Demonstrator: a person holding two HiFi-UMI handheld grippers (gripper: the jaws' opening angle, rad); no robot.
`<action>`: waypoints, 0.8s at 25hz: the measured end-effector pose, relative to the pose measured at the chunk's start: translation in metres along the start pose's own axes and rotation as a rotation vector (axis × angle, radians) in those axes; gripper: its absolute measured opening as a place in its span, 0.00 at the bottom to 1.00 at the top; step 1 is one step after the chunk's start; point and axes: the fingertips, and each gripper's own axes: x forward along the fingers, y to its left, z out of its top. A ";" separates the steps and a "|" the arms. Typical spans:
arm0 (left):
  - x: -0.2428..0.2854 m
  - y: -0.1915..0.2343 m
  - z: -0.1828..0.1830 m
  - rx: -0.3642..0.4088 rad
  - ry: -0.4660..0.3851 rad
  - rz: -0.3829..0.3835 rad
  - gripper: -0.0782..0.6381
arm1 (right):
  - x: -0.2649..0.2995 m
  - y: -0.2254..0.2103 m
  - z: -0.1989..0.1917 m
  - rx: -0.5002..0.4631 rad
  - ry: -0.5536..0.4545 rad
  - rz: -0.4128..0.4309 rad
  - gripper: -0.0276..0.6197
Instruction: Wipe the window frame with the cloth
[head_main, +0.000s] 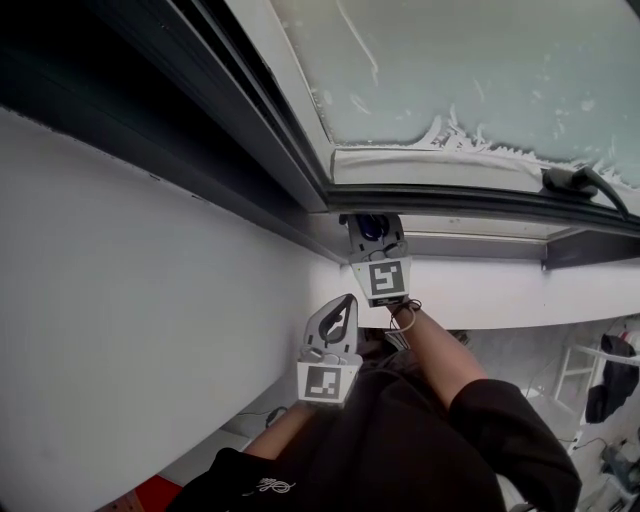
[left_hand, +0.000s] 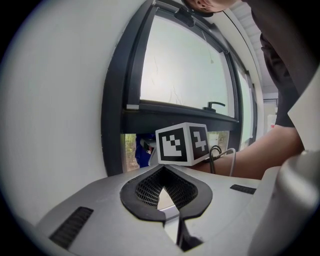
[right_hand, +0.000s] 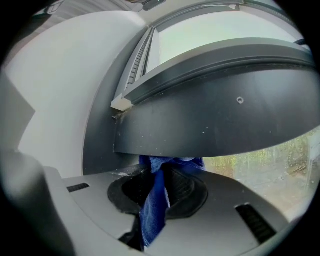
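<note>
The cloth, a blue one, is up at the window frame right now, tucked into the near corner just under the dark lower rail of the sash. The right gripper has its jaws clamped on a narrow fold of it, and a bunched tuft pokes out past the tips against the rail. The left gripper sits back from the action, jaws together with nothing between them, hovering just behind the right one's marker cube beside the white wall. The danger spots, as I read them: that pinch is thin, only a strip of fabric runs through the pads, so a hard drag along the rail could pull the cloth free. Below the sash the opening shows greenery outside, so a loose cloth might drop beyond reach. The corner is tight too. With so little fabric ahead of the tips, the hard jaw ends could meet the dark paint and scrape instead of wipe. There's a small pale end piece at the sash corner where the tuft could snag. Further along, the handle sticks up in the way of a long sweep. And the cable looped at the right wrist sits close to the idle gripper, so crossing hands risks a tangle.
</note>
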 end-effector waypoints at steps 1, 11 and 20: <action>0.001 -0.001 0.000 0.002 0.000 -0.002 0.12 | -0.002 -0.003 0.000 -0.001 0.002 -0.004 0.12; 0.019 -0.012 -0.002 0.004 0.002 0.017 0.12 | -0.023 -0.036 0.001 -0.004 0.003 -0.047 0.12; 0.034 -0.033 -0.001 0.006 0.006 0.019 0.12 | -0.039 -0.064 0.000 0.006 -0.003 -0.072 0.12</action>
